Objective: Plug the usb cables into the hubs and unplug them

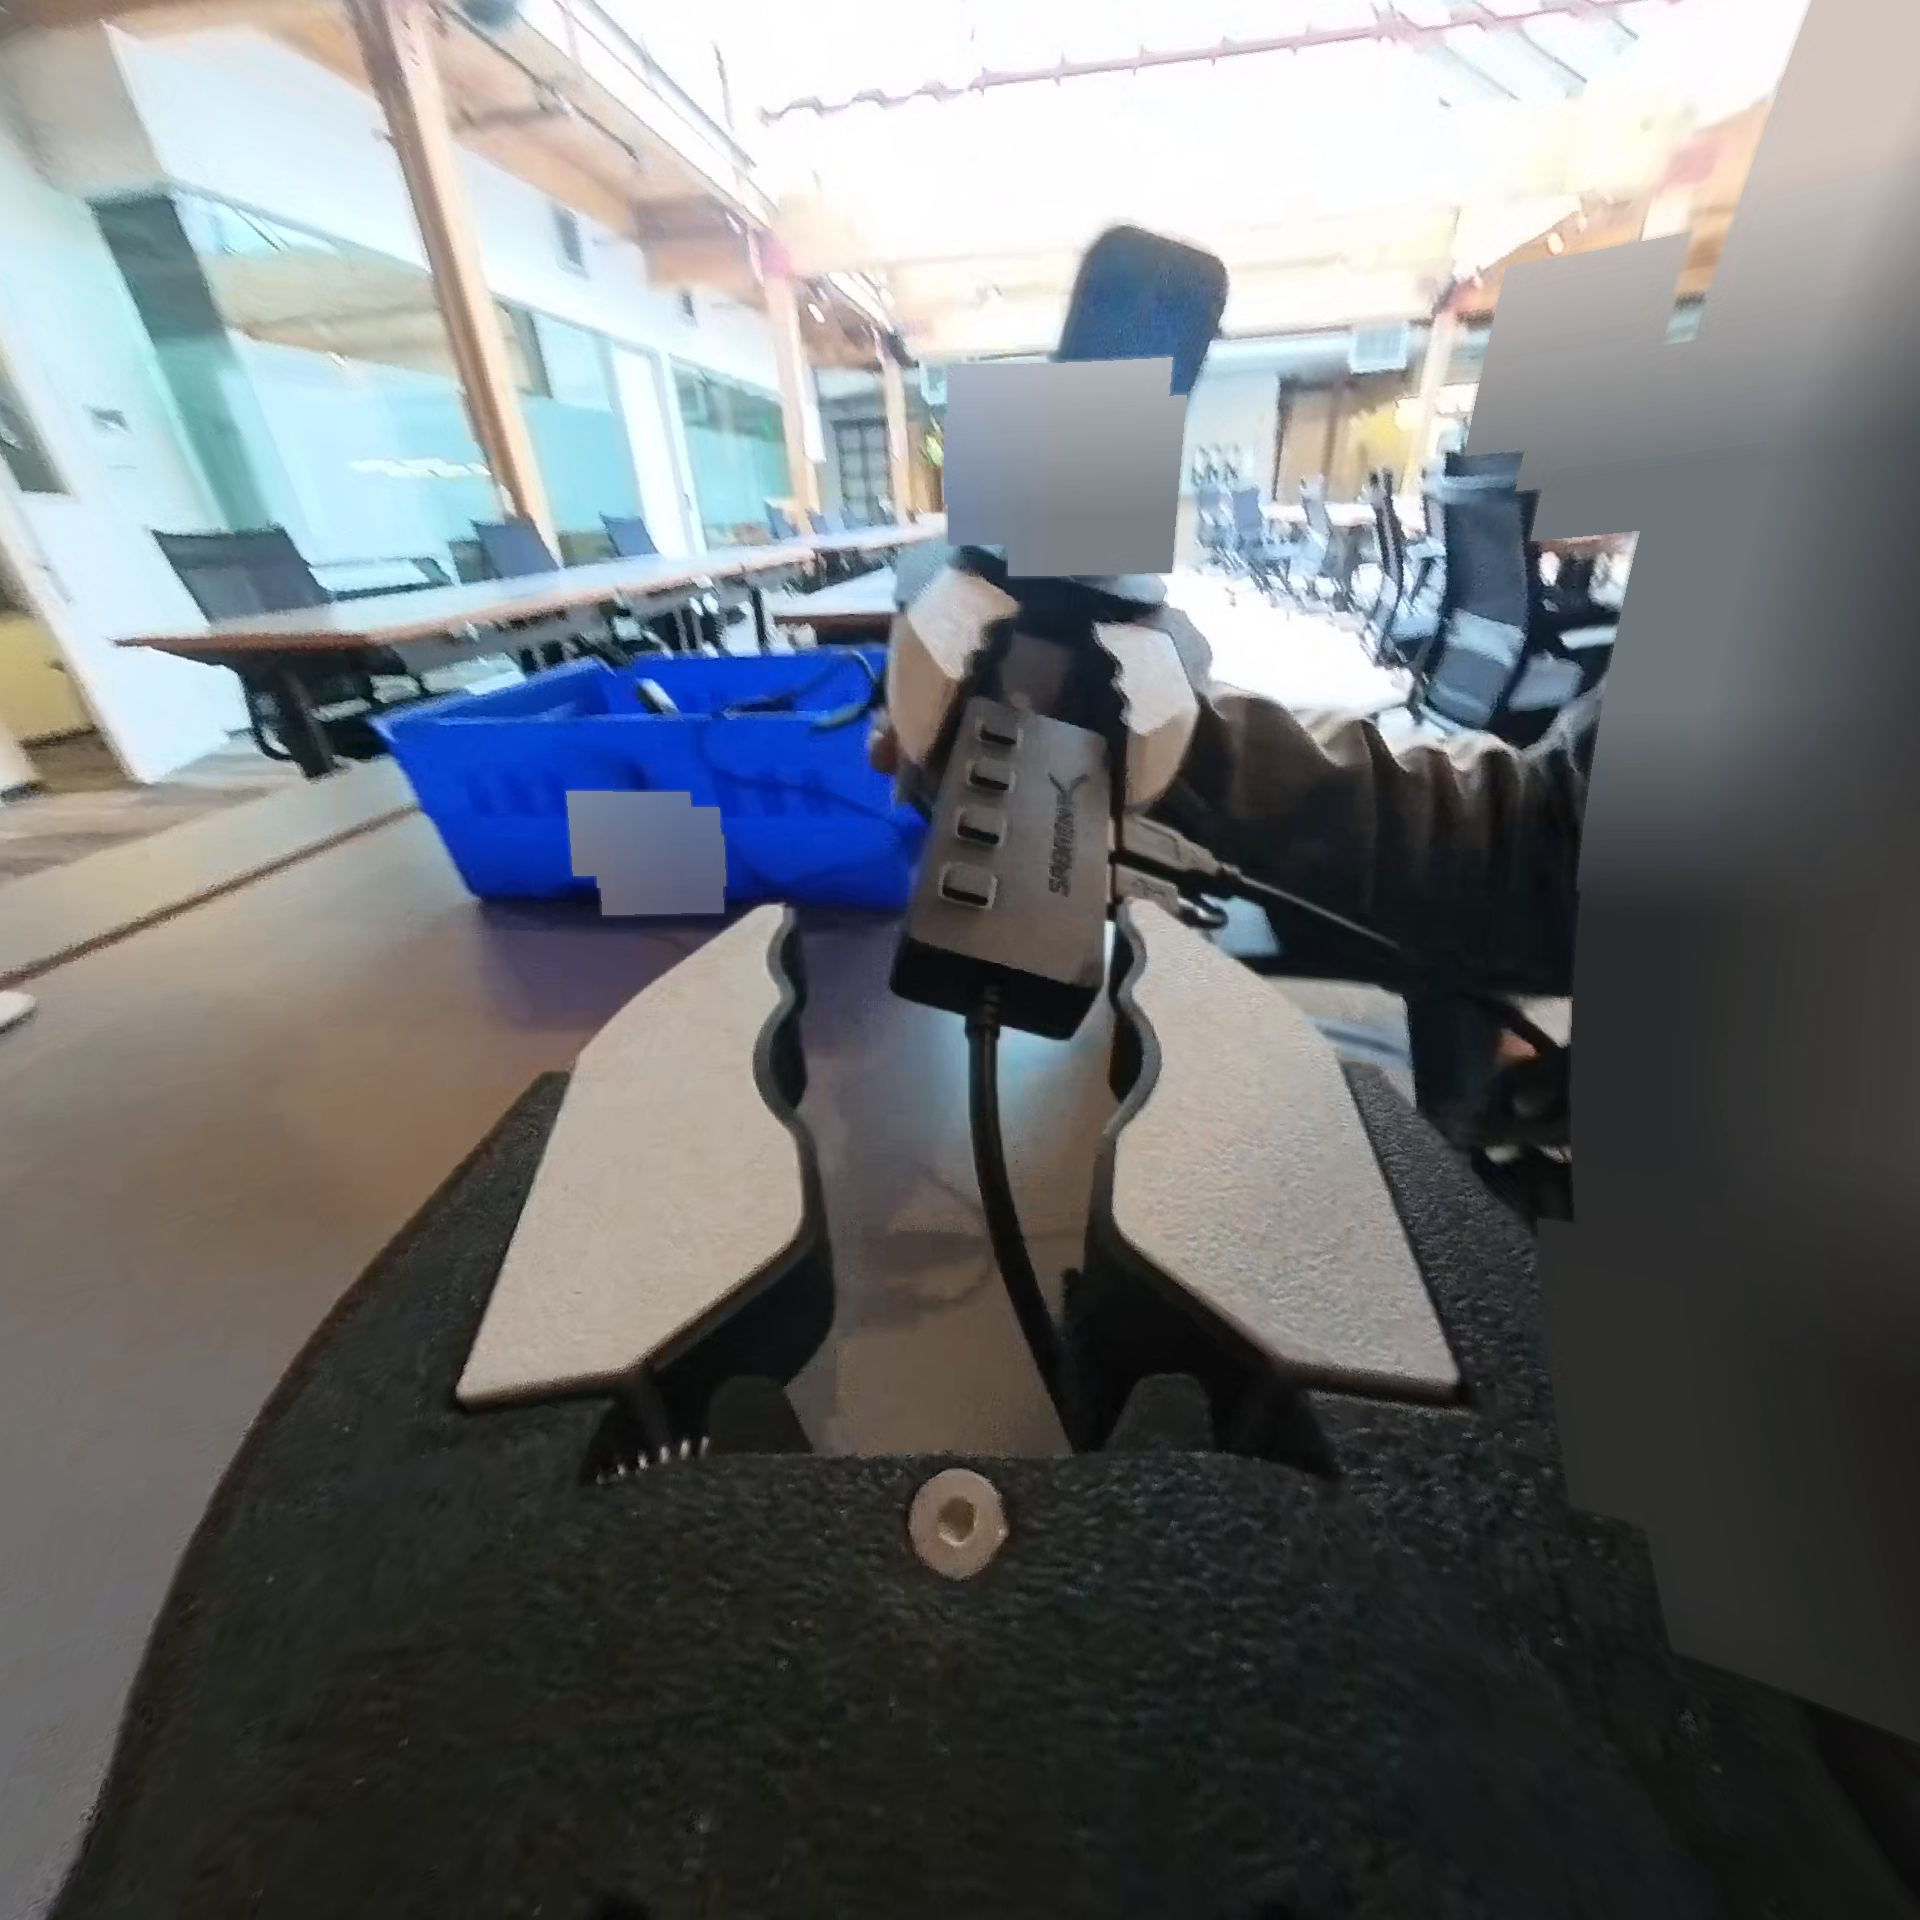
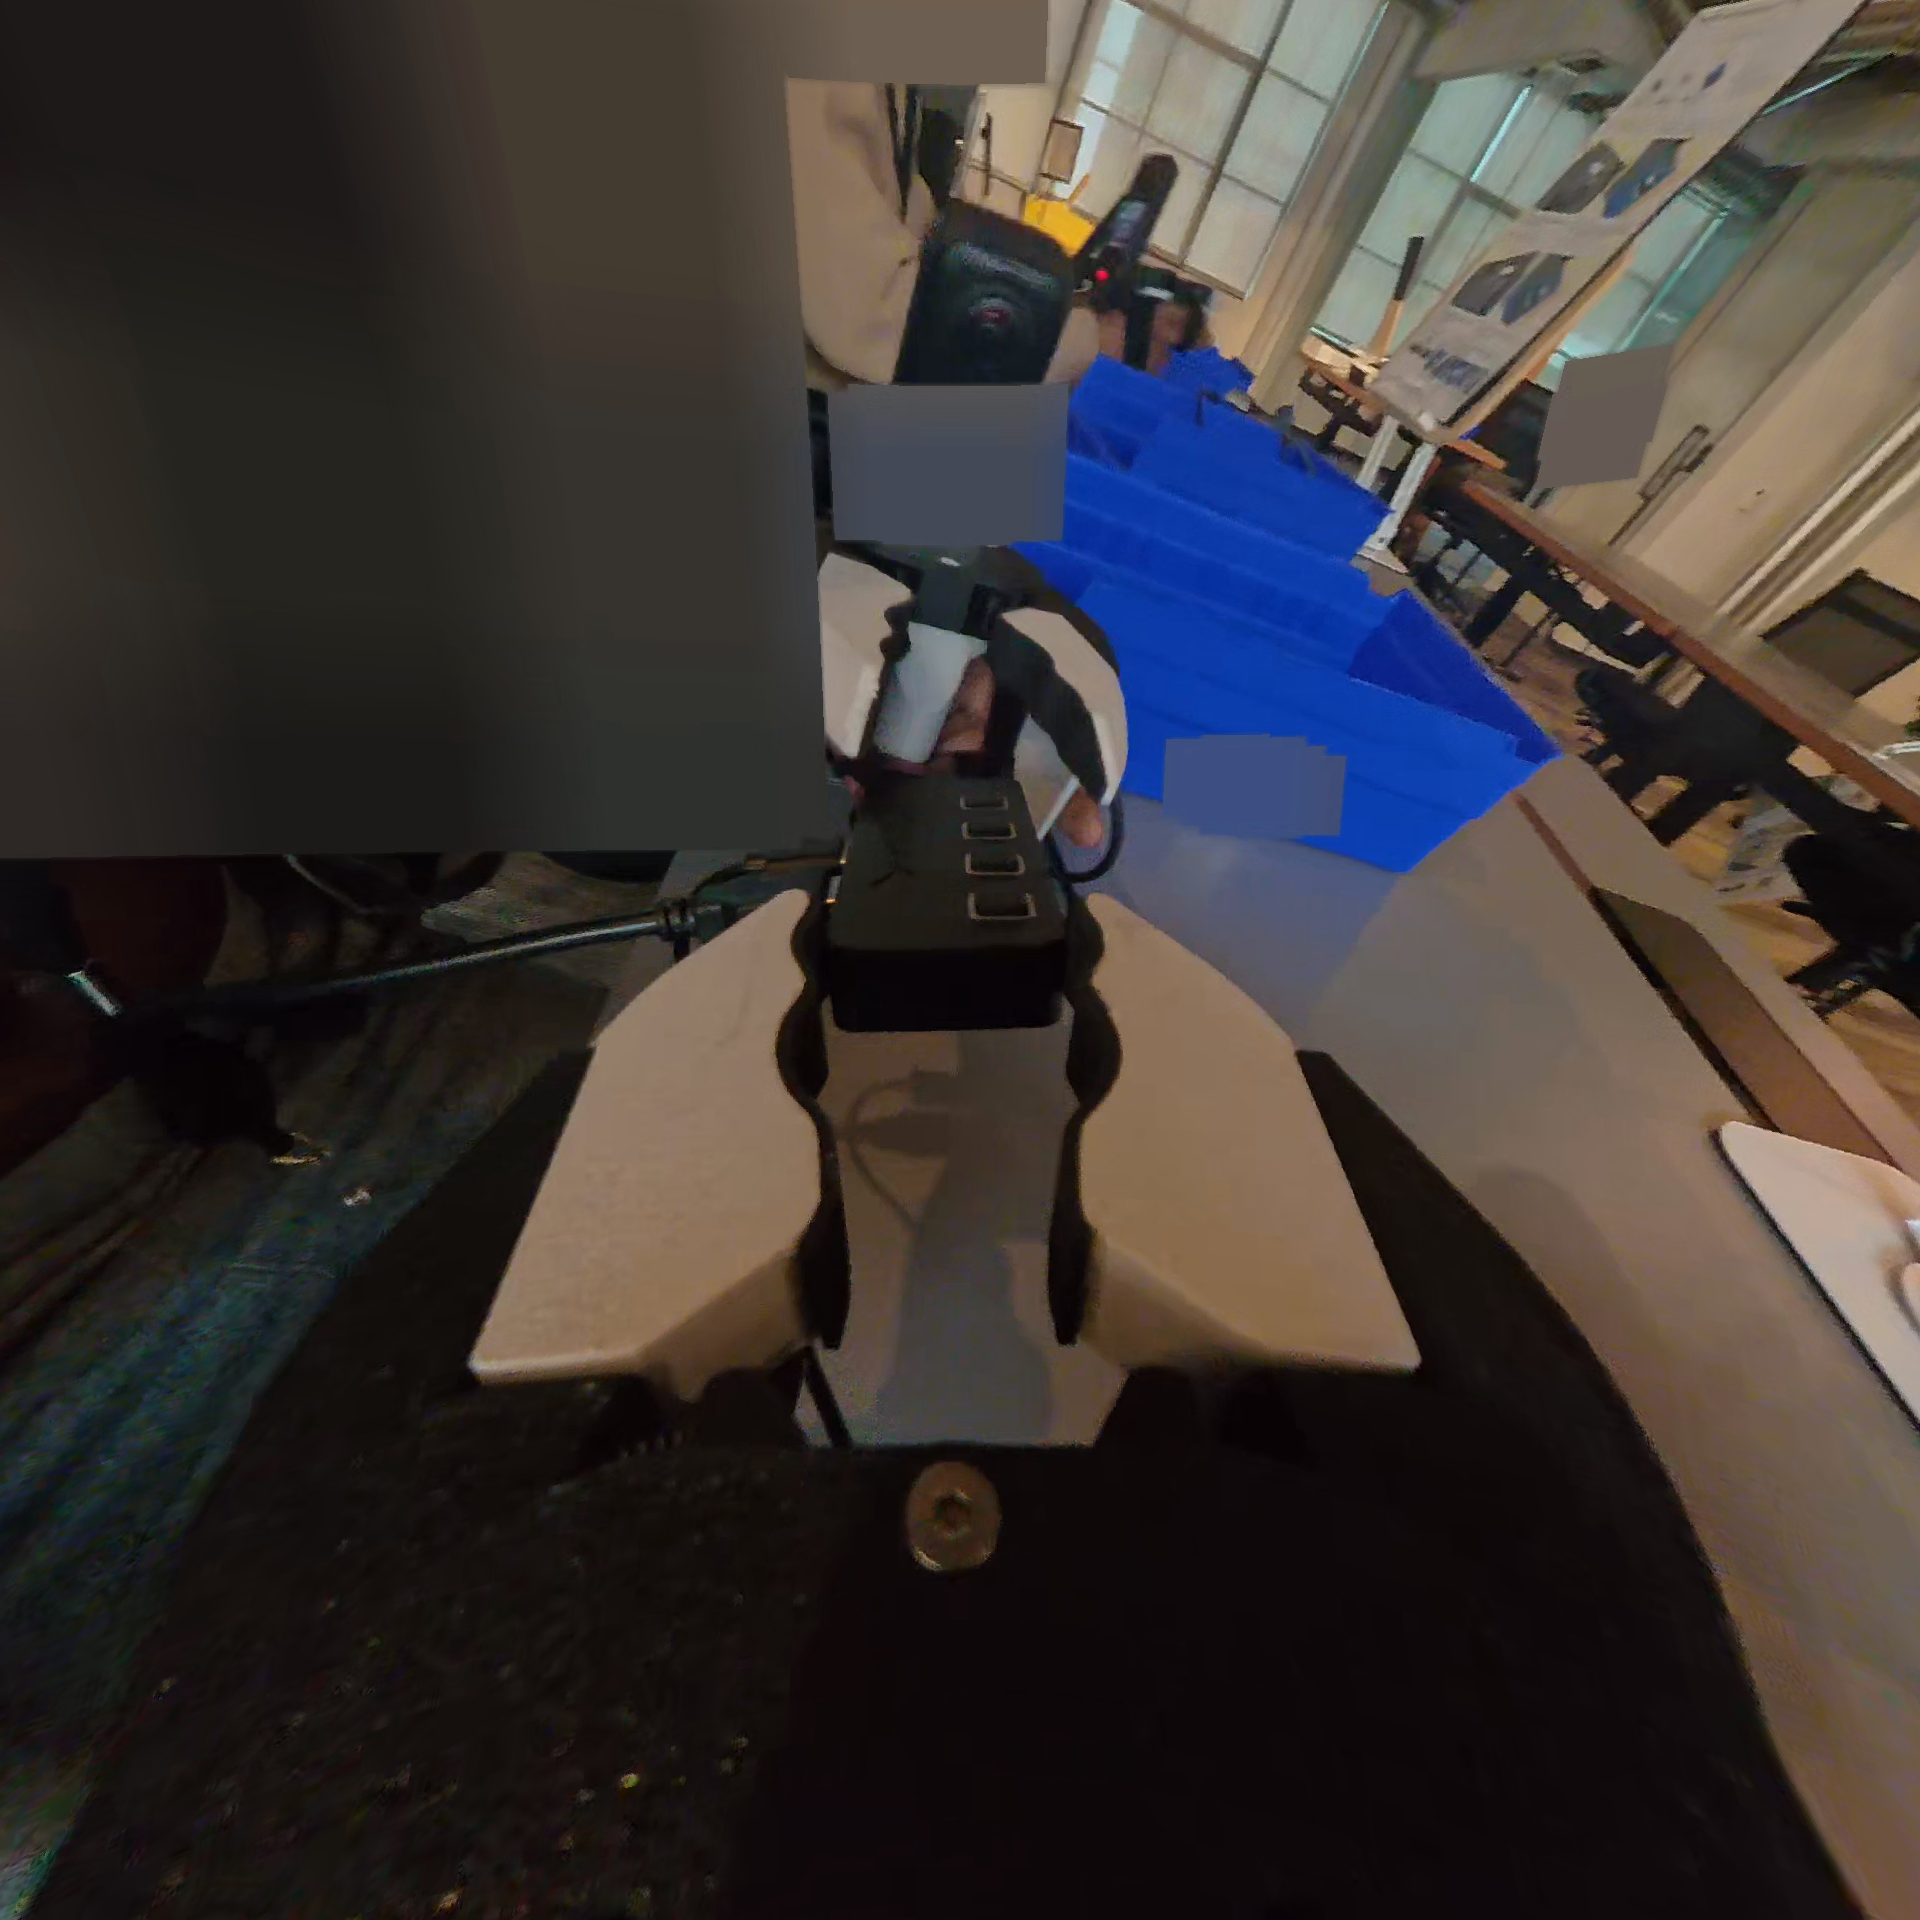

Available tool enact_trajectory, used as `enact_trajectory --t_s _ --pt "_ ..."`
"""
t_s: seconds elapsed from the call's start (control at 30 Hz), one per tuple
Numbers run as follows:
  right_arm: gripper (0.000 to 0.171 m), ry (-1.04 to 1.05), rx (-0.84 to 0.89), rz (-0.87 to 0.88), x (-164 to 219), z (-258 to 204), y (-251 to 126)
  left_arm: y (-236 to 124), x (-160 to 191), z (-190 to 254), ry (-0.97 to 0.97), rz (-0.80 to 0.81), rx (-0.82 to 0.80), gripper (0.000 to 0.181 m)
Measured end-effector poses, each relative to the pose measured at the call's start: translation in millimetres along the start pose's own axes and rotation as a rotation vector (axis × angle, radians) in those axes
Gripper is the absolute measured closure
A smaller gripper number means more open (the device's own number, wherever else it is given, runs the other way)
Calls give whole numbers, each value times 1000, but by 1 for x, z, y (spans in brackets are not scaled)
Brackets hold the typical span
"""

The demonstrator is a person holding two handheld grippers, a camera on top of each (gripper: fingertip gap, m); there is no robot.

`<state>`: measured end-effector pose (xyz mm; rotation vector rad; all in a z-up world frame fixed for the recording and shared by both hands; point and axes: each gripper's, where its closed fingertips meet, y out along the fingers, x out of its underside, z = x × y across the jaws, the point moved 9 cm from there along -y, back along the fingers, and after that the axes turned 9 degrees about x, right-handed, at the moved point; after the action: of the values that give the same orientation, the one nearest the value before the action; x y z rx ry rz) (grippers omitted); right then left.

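A black USB hub (image 1: 1003,831) with a row of ports on top hangs in the air above the table. My right gripper (image 2: 945,935) is shut on the hub (image 2: 945,966); it shows in the left wrist view (image 1: 1039,686), gripping the hub's far end. My left gripper (image 1: 956,935) is open, and the hub's near end sits between its fingertips without being clasped. The hub's own black cable (image 1: 1003,1164) hangs down between the left fingers. Black USB plugs (image 1: 1164,868) sit in the hub's side, and their cable (image 2: 520,951) runs off sideways.
A blue bin (image 1: 665,790) with cables in it stands on the dark table (image 1: 208,1091) behind the hub. Several blue bins (image 2: 1247,644) line the table (image 2: 1455,987) in the right wrist view. A white flat object (image 2: 1829,1226) lies at the right edge. Desks and chairs stand farther back.
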<state>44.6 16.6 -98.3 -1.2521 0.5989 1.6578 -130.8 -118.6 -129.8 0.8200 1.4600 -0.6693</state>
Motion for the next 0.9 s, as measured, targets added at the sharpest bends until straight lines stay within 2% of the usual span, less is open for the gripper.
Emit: enact_trajectory --t_s 0.1,0.2,0.3,0.37,0.5,0.57,0.7,0.9 --pt "128 -10 67 -20 -5 4 -4 -8 -4 -7 16 74 -122 120" --pt "128 -22 125 -18 -13 8 -10 -15 1 -20 12 44 -311 122" --pt "128 -36 168 -29 -21 10 -16 -18 0 -24 -13 80 -384 121" --pt "128 -38 196 -22 -25 12 -22 -23 -6 -23 10 189 -416 121" --pt "128 -22 260 5 -28 20 -42 -51 -28 -12 52 578 -397 130" --pt "129 -8 312 48 -31 25 -56 -66 -36 -10 67 652 -431 133" --pt "129 -18 447 87 -42 34 -88 -83 -43 -11 104 519 -550 137" --pt "129 -130 674 112 -87 46 -109 -65 -25 -21 85 24 -653 145"
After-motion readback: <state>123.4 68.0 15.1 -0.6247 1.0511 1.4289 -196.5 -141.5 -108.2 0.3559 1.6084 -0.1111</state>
